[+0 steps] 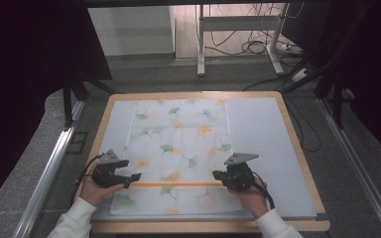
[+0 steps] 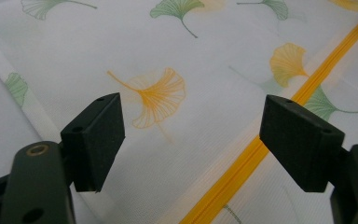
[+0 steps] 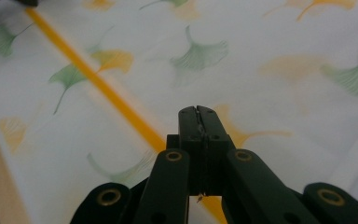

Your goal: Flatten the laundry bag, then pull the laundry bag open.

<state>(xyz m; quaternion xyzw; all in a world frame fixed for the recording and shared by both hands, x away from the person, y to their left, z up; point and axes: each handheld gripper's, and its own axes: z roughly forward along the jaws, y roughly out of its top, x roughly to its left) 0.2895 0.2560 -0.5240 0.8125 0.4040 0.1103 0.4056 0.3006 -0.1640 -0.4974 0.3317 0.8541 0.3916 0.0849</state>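
wooden table [image 1: 297, 148], leaf-print mesh bag [image 1: 178, 148] with orange zipper [image 1: 178, 184], left tool [image 1: 135, 177] spread, right tool [image 1: 217, 174] pressed together

A light wooden table [image 1: 297, 144] is covered by a pale mat [image 1: 263, 134], and a ginkgo-print mesh bag [image 1: 178, 144] is laid flat on that.

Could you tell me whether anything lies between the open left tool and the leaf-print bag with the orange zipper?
Nothing visible does: the left tool hovers with jaws apart directly over the leaf-print bag, beside its orange zipper.
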